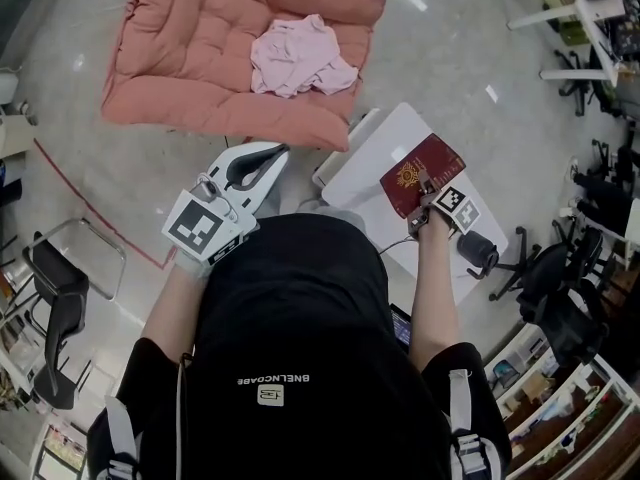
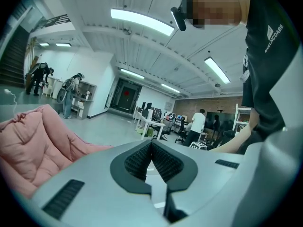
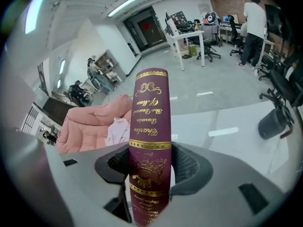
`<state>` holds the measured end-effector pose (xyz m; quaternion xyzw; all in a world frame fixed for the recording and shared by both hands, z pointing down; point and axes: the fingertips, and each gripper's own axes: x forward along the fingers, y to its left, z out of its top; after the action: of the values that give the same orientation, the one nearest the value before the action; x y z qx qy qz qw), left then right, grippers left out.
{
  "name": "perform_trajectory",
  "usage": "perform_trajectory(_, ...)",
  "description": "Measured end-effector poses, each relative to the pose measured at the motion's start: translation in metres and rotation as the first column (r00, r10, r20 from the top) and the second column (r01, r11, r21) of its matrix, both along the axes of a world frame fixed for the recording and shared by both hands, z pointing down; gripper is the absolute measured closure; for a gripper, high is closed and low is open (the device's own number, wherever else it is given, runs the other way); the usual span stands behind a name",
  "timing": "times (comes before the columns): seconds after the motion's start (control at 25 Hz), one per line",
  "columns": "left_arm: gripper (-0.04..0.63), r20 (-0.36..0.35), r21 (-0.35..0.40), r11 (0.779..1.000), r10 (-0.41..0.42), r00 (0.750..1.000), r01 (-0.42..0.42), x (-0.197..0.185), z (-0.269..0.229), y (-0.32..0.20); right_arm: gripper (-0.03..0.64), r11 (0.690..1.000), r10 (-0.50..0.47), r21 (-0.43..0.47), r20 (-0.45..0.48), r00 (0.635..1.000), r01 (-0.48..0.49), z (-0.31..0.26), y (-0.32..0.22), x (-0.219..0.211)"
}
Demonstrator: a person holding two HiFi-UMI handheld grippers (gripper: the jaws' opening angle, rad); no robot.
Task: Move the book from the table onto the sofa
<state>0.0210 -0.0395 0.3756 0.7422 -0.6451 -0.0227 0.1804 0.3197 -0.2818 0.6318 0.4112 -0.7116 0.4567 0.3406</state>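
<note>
A dark red book [image 1: 420, 173] with gold print hangs above the white table [image 1: 385, 143], and my right gripper [image 1: 424, 200] is shut on it. In the right gripper view the book's spine [image 3: 150, 141] stands between both pads and hides the gap. The pink sofa [image 1: 215, 48] lies at the top of the head view, with a pale pink cloth [image 1: 298, 56] crumpled on its seat. My left gripper [image 1: 258, 166] is held out in front of me, left of the table, shut with nothing in it; its pads [image 2: 163, 162] meet at their tips. The pink sofa [image 2: 33, 143] shows at that view's left.
A black office chair [image 1: 55, 313] stands at my left. More black chairs [image 1: 560, 298] and shelves crowd the right edge. A white desk [image 1: 585, 13] stands at the top right. A red line [image 1: 95, 203] runs across the grey floor before the sofa.
</note>
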Motion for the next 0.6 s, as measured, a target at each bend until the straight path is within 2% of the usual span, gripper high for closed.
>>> perform_trajectory(0.28, 0.581, -0.018, 0.014, 0.999, -0.03, 0.999, 0.03, -0.051, 0.006, 0.042, 0.368, 0.996, -0.078, 0.053, 0.031, 0.996, 0.076, -0.034, 0.02, -0.082)
perform_trajectory(0.6, 0.581, -0.013, 0.033, 0.998, -0.052, 0.999, 0.053, -0.099, 0.006, 0.09, 0.368, 0.977, -0.176, 0.13, 0.062, 0.982, 0.167, -0.071, 0.045, -0.172)
